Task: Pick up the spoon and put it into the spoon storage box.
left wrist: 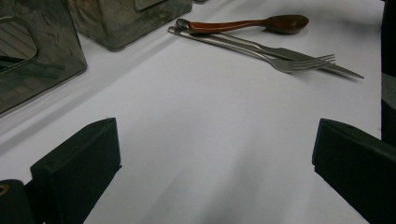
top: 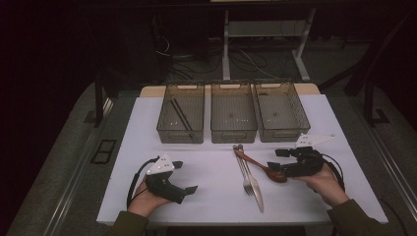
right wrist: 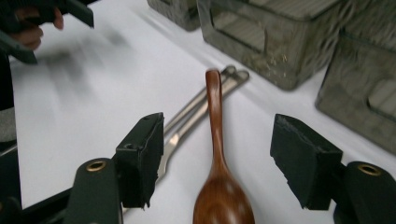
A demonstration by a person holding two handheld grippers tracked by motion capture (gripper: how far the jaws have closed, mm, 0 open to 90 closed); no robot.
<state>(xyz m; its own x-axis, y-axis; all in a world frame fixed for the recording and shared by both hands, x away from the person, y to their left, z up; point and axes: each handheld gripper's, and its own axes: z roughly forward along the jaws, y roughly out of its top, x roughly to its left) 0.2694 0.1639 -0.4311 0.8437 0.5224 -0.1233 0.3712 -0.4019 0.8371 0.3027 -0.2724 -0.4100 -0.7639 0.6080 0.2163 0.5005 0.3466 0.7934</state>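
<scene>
The wooden spoon (top: 263, 167) is seen lying near the middle of the counter (top: 211, 196), toward its right half, with its handle end pointing at the far edge and its bowl toward the near edge. Its handle crosses over a metal fork (top: 244, 172) and a knife (top: 253, 179), which lie side by side just to its left. Three clear bins are lined up along the far edge: the left bin (top: 181, 120) holds a pair of dark chopsticks (top: 182, 115), while the middle bin (top: 233, 119) and the right bin (top: 281, 117) look empty.

The right claw (right wrist: 217, 161) is released, its jaws standing wide on either side of the spoon's neck, just above the bowl, with no pad touching the wood. The left claw (left wrist: 210, 163) is also released and is held over bare counter near the near left corner, well apart from the cutlery.

The step in hand is judged to be the grasp of the spoon. It would be done well if the claw were lowered squarely until both pads flank the narrow neck, then clenched there, not on the rounded bowl, where a slip is likely. The left jaw should be kept clear of the knife blade beside it, so that the metal pieces are not dragged along when the spoon is lifted.
</scene>
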